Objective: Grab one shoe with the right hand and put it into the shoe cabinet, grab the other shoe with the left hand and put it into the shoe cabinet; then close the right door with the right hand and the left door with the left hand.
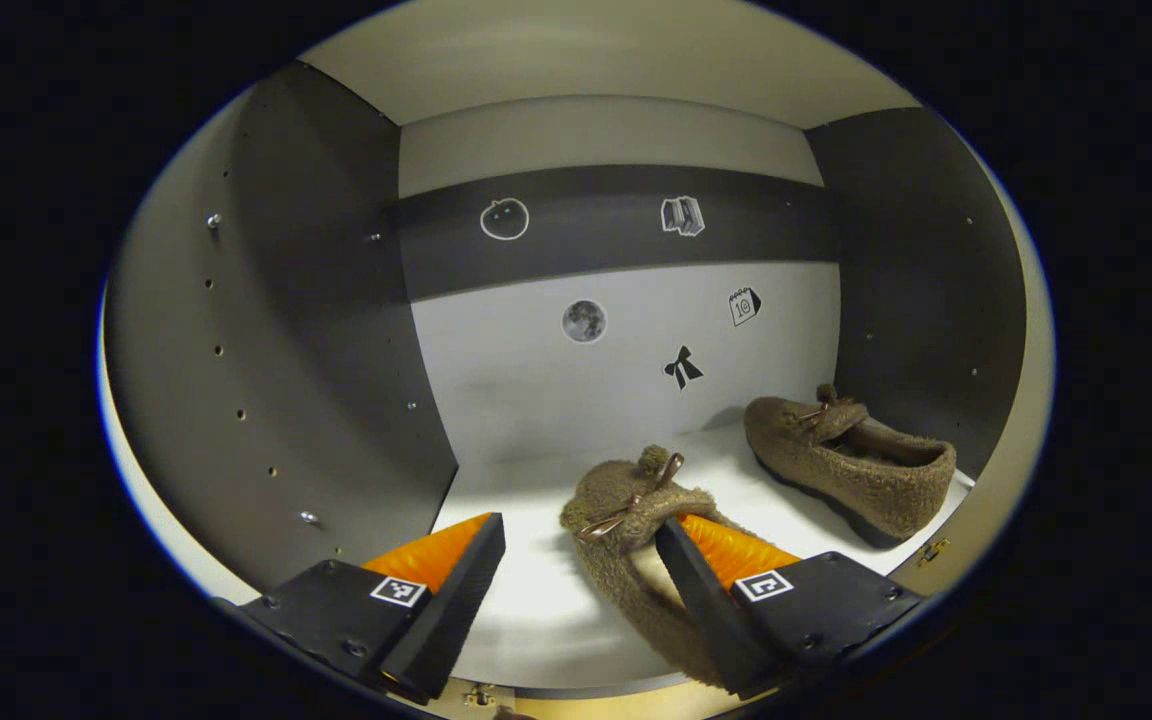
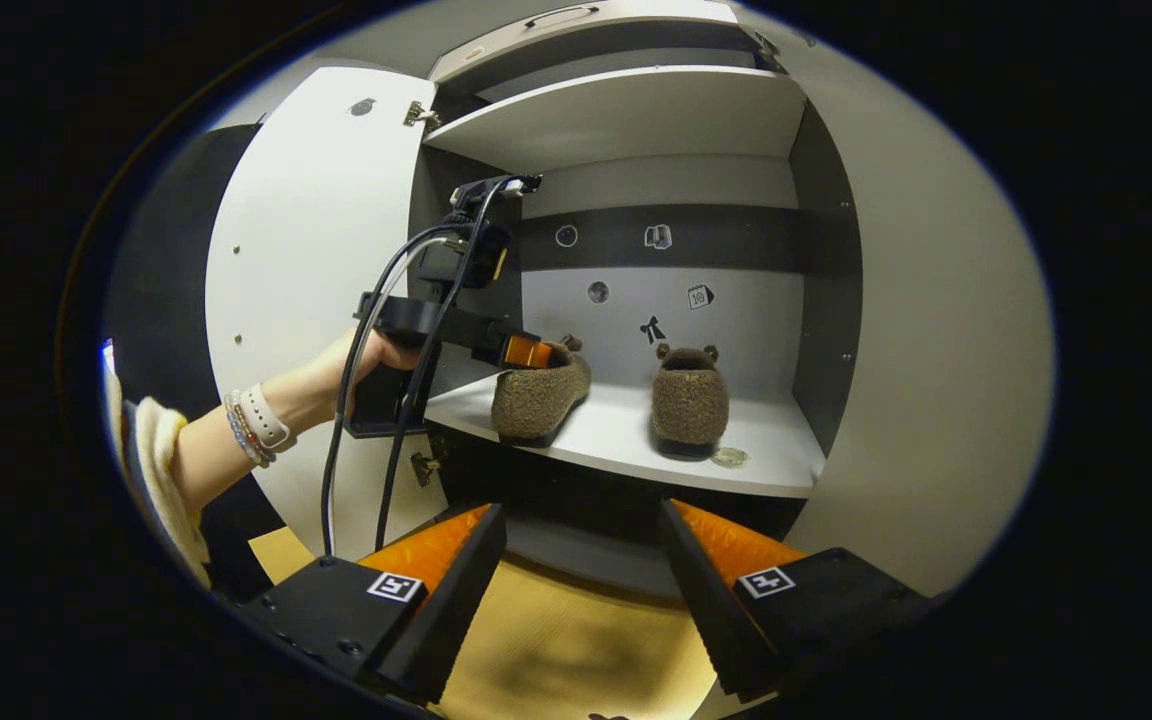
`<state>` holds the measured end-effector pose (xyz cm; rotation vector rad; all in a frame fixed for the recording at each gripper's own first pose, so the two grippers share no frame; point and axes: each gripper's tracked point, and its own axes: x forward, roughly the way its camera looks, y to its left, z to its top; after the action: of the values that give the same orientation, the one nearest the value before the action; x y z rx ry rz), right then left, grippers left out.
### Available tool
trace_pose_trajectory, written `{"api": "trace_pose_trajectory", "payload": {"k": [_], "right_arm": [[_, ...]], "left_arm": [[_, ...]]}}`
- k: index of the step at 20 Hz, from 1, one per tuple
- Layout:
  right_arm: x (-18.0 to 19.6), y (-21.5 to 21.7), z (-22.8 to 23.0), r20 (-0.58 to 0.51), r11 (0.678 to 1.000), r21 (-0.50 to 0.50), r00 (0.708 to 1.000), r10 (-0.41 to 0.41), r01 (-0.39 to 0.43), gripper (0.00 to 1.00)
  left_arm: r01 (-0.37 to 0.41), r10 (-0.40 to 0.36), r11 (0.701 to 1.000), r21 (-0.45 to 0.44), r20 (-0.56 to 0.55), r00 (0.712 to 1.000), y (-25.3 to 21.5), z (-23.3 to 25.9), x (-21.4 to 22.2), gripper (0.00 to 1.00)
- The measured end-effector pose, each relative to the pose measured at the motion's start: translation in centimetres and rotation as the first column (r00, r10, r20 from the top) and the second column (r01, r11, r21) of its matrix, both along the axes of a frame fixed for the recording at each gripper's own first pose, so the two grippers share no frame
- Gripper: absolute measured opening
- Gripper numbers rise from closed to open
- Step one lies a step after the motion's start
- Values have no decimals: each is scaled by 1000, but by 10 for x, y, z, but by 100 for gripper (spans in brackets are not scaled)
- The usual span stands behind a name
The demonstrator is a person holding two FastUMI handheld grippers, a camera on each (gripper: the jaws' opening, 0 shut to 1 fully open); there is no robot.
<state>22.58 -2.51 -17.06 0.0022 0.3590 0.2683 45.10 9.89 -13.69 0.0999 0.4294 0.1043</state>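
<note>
Two fuzzy brown shoes stand on the white shelf (image 1: 526, 600) inside the shoe cabinet. In the left gripper view the near shoe (image 1: 626, 500) lies at my left gripper (image 1: 581, 528), which is open; one finger reaches into the shoe's opening, the other rests apart over the bare shelf. The second shoe (image 1: 851, 465) sits farther right, near the side wall. The right gripper view, from outside the cabinet, has a hand holding the left gripper (image 2: 521, 352) at the left shoe (image 2: 539, 395), with the other shoe (image 2: 689, 400) beside it. My right gripper (image 2: 581, 530) is open and holds nothing.
Both cabinet doors stand open: the left door (image 2: 316, 300) behind the person's arm, the right door (image 2: 936, 350) at the right. An upper shelf (image 2: 626, 115) sits above the shoes. A small round object (image 2: 729, 457) lies by the right shoe. Tan floor (image 2: 556, 640) is below.
</note>
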Motion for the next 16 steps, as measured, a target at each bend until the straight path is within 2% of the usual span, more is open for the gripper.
{"api": "trace_pose_trajectory", "payload": {"k": [1, 3, 7, 9, 11, 12, 14, 16], "right_arm": [[-5, 0, 5, 8, 1000, 4, 1000, -14, 14, 99], [-14, 0, 10, 16, 1000, 8, 999, -28, 27, 98], [-28, -5, 30, 52, 998, 7, 996, -66, 66, 99], [-38, -9, 51, 101, 996, 11, 991, -90, 90, 98], [-51, -15, 72, 149, 993, 5, 982, -120, 120, 98], [-59, -18, 85, 172, 991, 14, 976, -132, 132, 98], [-79, -22, 107, 214, 987, 38, 964, -158, 154, 98], [-98, -33, 125, 252, 982, 32, 949, -189, 187, 98]], "left_arm": [[12, -12, 1000, -4, 17, 1000, -5, 6, -2, 96], [31, -29, 999, -29, 80, 996, -14, 27, -12, 96], [58, -53, 998, -37, 135, 989, -27, 63, -55, 96], [90, -75, 993, -79, 173, 982, -39, 81, -89, 93], [125, -100, 986, -114, 203, 974, -49, 96, -128, 96], [143, -115, 983, -118, 219, 969, -53, 104, -150, 100], [175, -146, 978, -109, 230, 962, -59, 115, -198, 100], [196, -166, 975, -104, 240, 956, -61, 123, -244, 96]]}}
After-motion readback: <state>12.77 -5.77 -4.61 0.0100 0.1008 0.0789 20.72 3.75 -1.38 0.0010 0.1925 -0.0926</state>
